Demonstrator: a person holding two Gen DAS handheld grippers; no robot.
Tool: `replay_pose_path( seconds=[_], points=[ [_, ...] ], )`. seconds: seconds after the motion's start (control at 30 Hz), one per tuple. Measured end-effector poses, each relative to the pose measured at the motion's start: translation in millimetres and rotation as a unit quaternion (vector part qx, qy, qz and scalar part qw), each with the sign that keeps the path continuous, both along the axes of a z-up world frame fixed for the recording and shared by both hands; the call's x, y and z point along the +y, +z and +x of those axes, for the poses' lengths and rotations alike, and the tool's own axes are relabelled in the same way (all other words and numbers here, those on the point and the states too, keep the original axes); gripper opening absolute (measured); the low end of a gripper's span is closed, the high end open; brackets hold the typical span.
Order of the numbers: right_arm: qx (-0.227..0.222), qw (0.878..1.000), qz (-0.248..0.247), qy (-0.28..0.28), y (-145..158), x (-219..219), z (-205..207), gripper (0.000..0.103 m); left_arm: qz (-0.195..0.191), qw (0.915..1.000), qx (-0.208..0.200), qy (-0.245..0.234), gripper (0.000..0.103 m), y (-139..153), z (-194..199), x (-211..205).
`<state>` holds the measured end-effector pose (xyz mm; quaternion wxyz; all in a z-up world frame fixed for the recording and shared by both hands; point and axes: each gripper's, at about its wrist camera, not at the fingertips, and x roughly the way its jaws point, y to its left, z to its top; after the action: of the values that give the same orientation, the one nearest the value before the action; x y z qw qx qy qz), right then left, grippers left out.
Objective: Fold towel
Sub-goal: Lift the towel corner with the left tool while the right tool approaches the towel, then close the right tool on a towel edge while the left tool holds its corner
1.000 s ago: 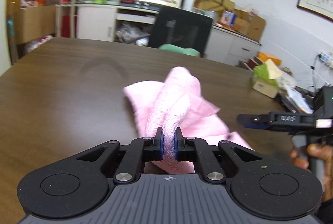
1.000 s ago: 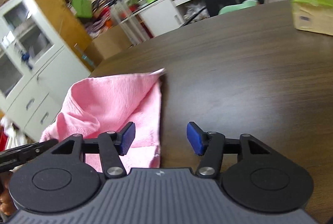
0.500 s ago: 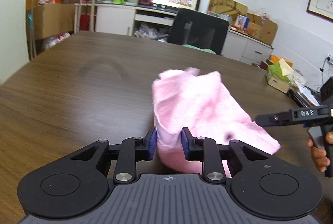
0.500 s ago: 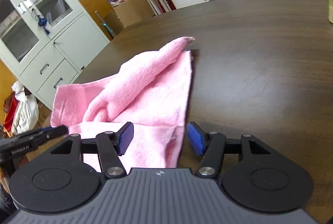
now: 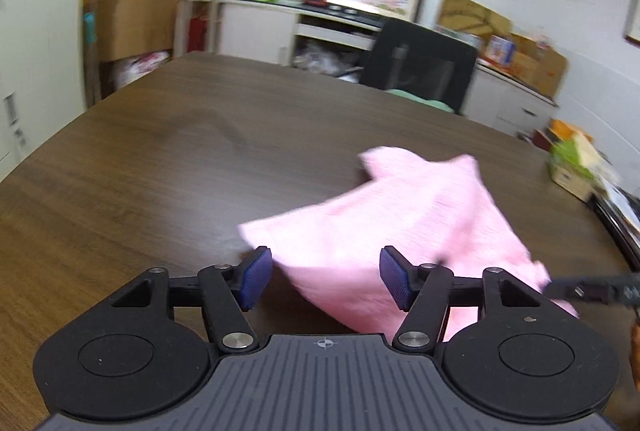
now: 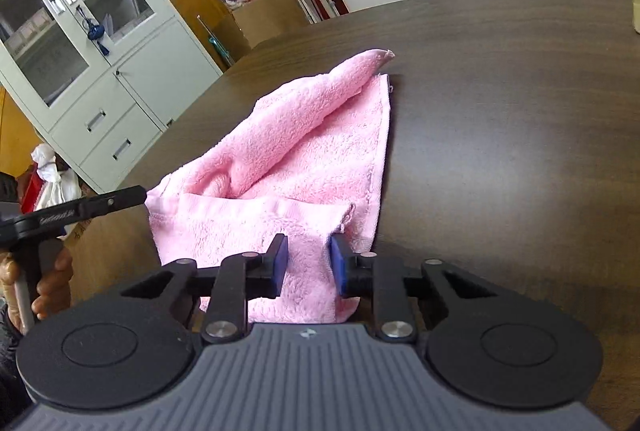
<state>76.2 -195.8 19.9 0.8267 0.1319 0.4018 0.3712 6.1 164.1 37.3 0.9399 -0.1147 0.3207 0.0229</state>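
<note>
closing right tongs (image 6: pixel 308 263) around towel (image 6: pixel 296 159), pointing downward

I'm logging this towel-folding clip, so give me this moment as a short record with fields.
surface: dark wood table
towel: pink towel, rumpled, one layer lying over another, not a neat fold
left gripper: jaws opening, apart, towel edge between them, pads not pressing
right gripper: jaws closing over the towel's near edge, cloth between the pads
background: black chair behind the table
</note>
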Motion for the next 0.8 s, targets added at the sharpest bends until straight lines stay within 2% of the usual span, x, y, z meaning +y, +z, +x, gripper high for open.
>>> replay_pose_path(
  seconds=[0.1,0.17,0.3,0.37,0.43,0.5,0.6,0.67,0.7,0.73,0.8],
  points=[
    [-0.003,1.000,-0.002,-0.006,-2,3,2,0.015,0.001,1.0000,0.007,0.002,0.064,0,11,12],
    [-0.015,1.000,-0.016,-0.014,1,5,0,0.005,0.005,0.9999,0.011,0.000,0.066,-1,20,16],
    [-0.054,0.998,-0.034,-0.010,10,13,-13,0.004,0.029,0.9990,0.034,0.011,0.067,-9,35,15],
    [-0.059,0.997,-0.044,-0.005,8,18,-15,0.004,0.031,0.9982,0.047,0.020,0.067,-14,37,17],
    [-0.059,0.997,-0.050,-0.003,7,21,-15,0.004,0.010,0.9982,0.058,0.011,0.067,-15,38,23],
    [-0.052,0.998,-0.045,-0.010,5,18,-12,0.004,-0.029,0.9972,0.068,0.003,0.068,-16,35,32],
    [-0.040,0.998,-0.033,-0.017,3,13,-7,0.005,-0.060,0.9954,0.074,-0.010,0.067,-15,35,39],
    [-0.035,0.999,-0.023,-0.015,1,10,-6,0.007,-0.075,0.9940,0.078,-0.015,0.055,-14,37,42],
    [-0.034,0.999,-0.020,-0.015,1,9,-5,0.008,-0.078,0.9936,0.080,-0.018,0.038,-15,39,42],
    [-0.032,0.999,-0.018,-0.014,0,9,-5,0.008,-0.081,0.9931,0.082,-0.020,0.031,-15,41,42],
    [-0.036,0.999,-0.015,-0.008,-1,10,-6,0.010,-0.087,0.9922,0.086,-0.023,0.026,-16,44,41]
  ],
)
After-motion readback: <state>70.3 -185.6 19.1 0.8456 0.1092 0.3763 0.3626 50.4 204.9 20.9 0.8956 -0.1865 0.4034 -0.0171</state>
